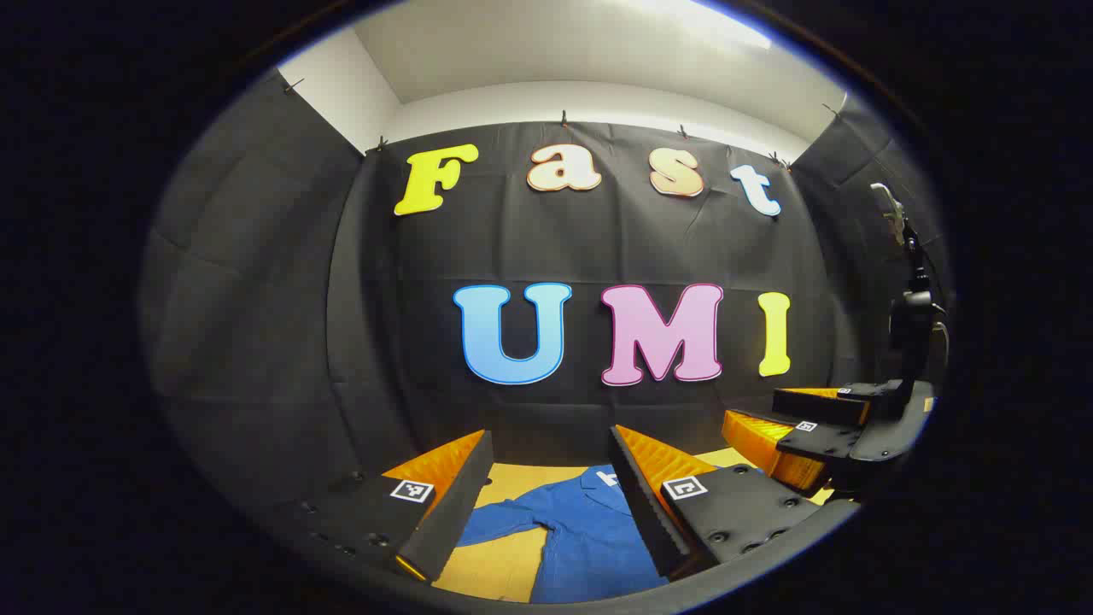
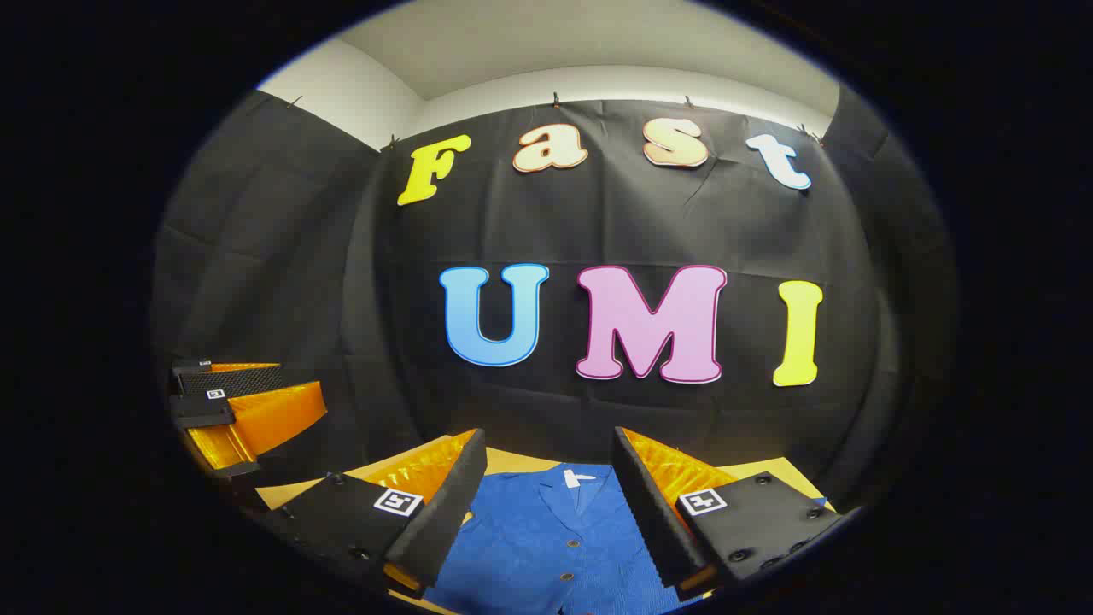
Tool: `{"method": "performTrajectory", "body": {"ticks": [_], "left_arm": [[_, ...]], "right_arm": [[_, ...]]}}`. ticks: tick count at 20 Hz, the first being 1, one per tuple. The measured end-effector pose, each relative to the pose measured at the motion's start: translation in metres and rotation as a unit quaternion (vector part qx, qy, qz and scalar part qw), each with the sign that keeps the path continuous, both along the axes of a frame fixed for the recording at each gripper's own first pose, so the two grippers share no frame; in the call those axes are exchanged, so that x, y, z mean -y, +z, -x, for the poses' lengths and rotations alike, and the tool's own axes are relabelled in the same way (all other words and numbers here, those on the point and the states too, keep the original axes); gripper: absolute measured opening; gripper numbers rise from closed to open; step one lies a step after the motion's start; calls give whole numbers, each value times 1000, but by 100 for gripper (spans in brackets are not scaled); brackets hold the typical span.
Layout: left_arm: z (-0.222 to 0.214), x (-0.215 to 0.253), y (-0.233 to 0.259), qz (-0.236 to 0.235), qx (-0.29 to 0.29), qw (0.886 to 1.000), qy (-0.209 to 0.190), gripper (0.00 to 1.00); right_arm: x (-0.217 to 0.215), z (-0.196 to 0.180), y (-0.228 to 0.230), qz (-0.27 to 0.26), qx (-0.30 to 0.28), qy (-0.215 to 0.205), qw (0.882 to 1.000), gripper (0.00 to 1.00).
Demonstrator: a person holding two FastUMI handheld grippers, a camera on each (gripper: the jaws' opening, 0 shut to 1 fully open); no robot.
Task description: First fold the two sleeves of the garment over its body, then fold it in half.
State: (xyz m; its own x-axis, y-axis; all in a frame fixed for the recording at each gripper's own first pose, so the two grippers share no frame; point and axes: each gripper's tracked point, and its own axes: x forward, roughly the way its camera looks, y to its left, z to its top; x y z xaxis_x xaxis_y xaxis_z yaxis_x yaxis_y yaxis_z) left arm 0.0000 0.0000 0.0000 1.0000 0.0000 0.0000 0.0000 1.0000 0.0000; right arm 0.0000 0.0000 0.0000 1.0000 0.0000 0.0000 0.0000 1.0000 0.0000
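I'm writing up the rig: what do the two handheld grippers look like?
Both match. The left gripper and right gripper each have two wedge-shaped fingers with ribbed inner faces, black bolted mounts, and a square black-and-white marker on each finger.

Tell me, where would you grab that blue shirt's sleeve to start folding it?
Probably near the outer end of the sleeve, which lies spread out flat on the table to the side of the blue shirt. Coming down from above with the left gripper, fingers open either side of the thin cloth, seems best, since flat fabric offers only an edge to pinch.
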Motion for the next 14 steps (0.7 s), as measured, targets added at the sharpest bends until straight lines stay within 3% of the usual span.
{"method": "performTrajectory", "body": {"ticks": [7, 14], "left_arm": [[0, 4, -8, 25, -6, 999, -26, 79], [0, -27, -34, -13, -36, 999, -29, 80]], "right_arm": [[26, 9, 10, 15, 17, -46, 999, 93], [58, 28, 4, 22, 8, -93, 995, 93]]}}
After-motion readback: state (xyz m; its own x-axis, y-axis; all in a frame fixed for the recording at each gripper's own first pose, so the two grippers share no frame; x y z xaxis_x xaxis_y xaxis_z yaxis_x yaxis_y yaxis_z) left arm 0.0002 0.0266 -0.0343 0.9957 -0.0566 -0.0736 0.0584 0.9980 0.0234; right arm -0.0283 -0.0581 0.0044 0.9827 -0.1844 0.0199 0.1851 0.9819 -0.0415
